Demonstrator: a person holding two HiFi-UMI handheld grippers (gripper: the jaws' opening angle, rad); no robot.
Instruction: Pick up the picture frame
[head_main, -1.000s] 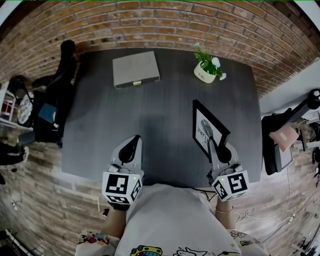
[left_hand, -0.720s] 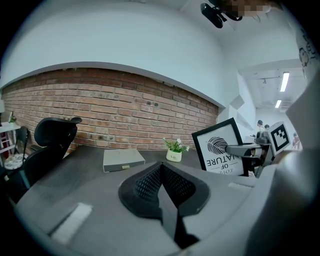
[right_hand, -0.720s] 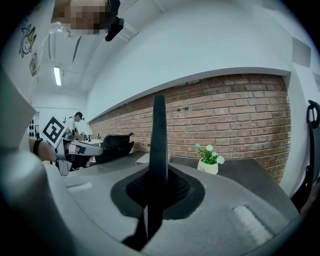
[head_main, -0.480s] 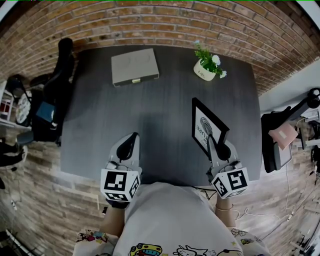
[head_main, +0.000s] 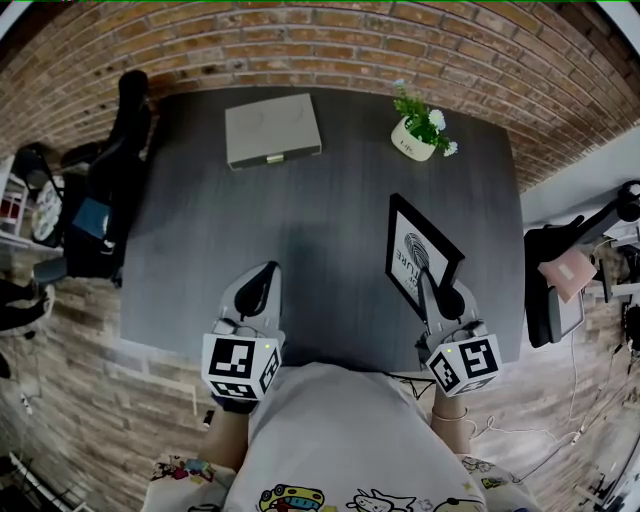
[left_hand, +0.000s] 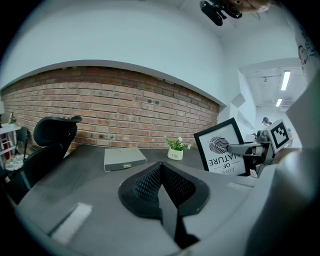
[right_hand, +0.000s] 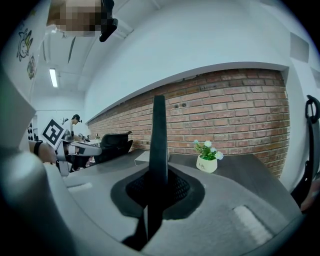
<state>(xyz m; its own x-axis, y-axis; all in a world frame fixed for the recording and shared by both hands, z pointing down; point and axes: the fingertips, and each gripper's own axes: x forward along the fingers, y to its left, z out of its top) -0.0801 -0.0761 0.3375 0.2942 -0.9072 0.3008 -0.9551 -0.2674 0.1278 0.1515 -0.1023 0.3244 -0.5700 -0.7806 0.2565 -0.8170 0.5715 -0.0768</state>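
The picture frame (head_main: 421, 252) is on the right side of the dark table (head_main: 200, 250), near the front edge. The right gripper (head_main: 430, 290) has its jaws shut tight on the frame's thin side. In the right gripper view the frame shows only as a black strip standing straight up between the jaws. Holding it by the edge keeps the front free and lets the frame stand tall. I think the pick-up is done or almost done, but I cannot tell if the bottom of the frame is off the table.

The left gripper (head_main: 262, 283) has its jaws closed with nothing in them. It hangs over the near left part of the table, well apart from the frame. One gripper is likely enough for such a thin, light thing.

The frame is a flat rectangle with a black border. Inside is a white sheet with a round swirly mark and some words. It looks smooth and hard. The gripper pads (left_hand: 147, 182) are dark with a bumpy grid, likely so things do not slip. The table is dull grey with faint lines like wood. At the back sit a flat grey box (head_main: 272, 130) and a small round white pot (head_main: 413, 143) with green leaves and white flowers. Behind them is a rough red brick wall (head_main: 330, 45)
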